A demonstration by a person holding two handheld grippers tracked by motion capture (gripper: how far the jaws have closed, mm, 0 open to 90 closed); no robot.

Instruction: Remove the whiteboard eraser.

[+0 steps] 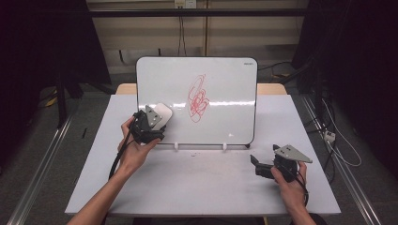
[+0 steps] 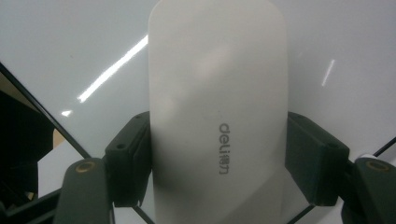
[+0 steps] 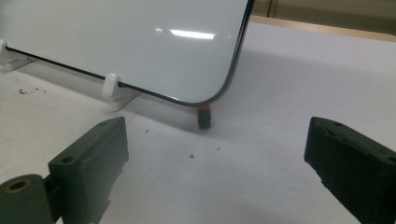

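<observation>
Your white table (image 1: 197, 183) carries the whiteboard (image 1: 225, 89), propped upright on two white clip feet (image 3: 110, 87) ahead of your right gripper (image 1: 261, 165). A small red-and-black object (image 3: 203, 115) sits under the board's near corner, beyond the spread jaws.

Upright whiteboard (image 1: 225, 101) across open table (image 1: 202, 183)

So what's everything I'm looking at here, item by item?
whiteboard: one, white with dark rim, propped upright at table's back
scribble: one, red, on board's middle
eraser: one, white, against board's left part
clips: two, white, under board's bottom edge
small block: one, red and black, below board's corner
table: one, white
left gripper: one, black, shut on eraser
right gripper: one, black, open, low at right
</observation>
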